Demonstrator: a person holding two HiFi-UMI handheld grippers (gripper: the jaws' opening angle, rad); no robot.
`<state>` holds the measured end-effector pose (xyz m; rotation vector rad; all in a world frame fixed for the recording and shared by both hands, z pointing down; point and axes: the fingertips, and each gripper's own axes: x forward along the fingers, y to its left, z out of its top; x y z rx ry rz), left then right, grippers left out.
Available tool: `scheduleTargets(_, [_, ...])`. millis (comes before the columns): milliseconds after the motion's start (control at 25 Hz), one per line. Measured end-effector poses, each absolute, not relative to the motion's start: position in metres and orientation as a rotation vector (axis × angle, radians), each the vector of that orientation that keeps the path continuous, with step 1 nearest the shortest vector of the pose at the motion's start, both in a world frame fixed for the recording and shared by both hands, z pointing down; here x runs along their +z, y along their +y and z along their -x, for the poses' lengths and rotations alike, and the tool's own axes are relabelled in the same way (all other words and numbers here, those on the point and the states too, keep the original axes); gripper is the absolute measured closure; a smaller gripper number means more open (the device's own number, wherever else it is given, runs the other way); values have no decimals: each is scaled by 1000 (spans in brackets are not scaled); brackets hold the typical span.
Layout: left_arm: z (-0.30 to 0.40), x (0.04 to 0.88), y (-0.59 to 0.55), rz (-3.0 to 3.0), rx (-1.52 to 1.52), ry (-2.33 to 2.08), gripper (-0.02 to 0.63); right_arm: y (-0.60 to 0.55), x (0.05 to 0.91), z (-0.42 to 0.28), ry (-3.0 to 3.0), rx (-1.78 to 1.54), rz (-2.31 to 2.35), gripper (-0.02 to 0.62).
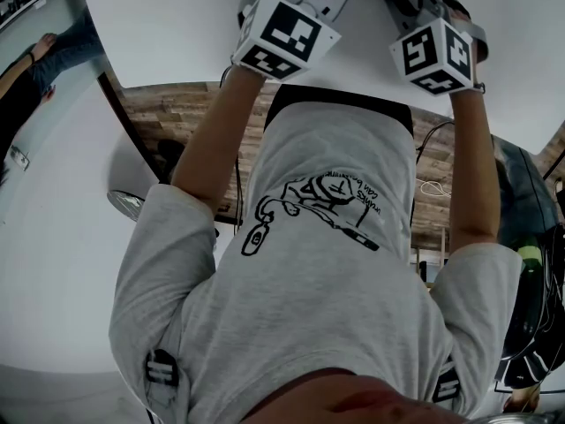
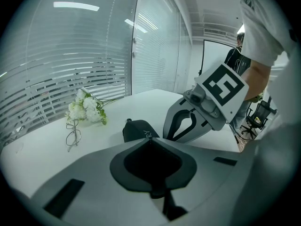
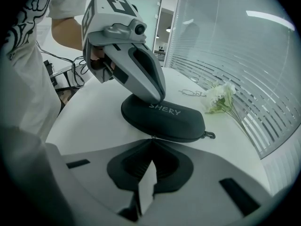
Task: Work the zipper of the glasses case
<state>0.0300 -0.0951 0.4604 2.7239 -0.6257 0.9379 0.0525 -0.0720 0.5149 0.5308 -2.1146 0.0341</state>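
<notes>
A black zipped glasses case (image 3: 164,119) lettered SHERY lies on the white table (image 3: 94,121). My left gripper (image 3: 161,99) is shut, and its tips press down on the case's top. In the left gripper view the case (image 2: 136,128) shows just past those shut tips (image 2: 150,139). My right gripper (image 3: 151,138) is shut at the zipper seam on the case's near edge, on what looks like the small zipper pull. The right gripper's fingers (image 2: 207,130) stand beside the case. In the head view only the two marker cubes (image 1: 282,32) (image 1: 437,56) show, and the case is hidden.
White flowers (image 3: 218,95) and a pair of wire eyeglasses (image 3: 193,93) lie on the table beyond the case, near a glass wall with blinds (image 3: 263,79). The table's edge runs by the person's body, with cables and stands (image 1: 530,325) on the floor.
</notes>
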Motion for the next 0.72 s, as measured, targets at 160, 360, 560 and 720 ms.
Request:
scheduleTargets(160, [-27, 463, -96, -2724, 938, -626, 584, -65, 517, -42, -2129, 51, -516, 591])
scheduleTargets(360, [-27, 463, -101, -2722, 938, -632, 584, -58, 517, -31, -2153, 67, -486, 591])
scheduleTargets(560, [-32, 459, -99, -2726, 943, -642, 584, -49, 513, -28, -2168, 59, -458, 591])
scheduleTargets(720, [-42, 458, -95, -2727, 949, -645, 584, -45, 512, -37, -2172, 53, -458, 591])
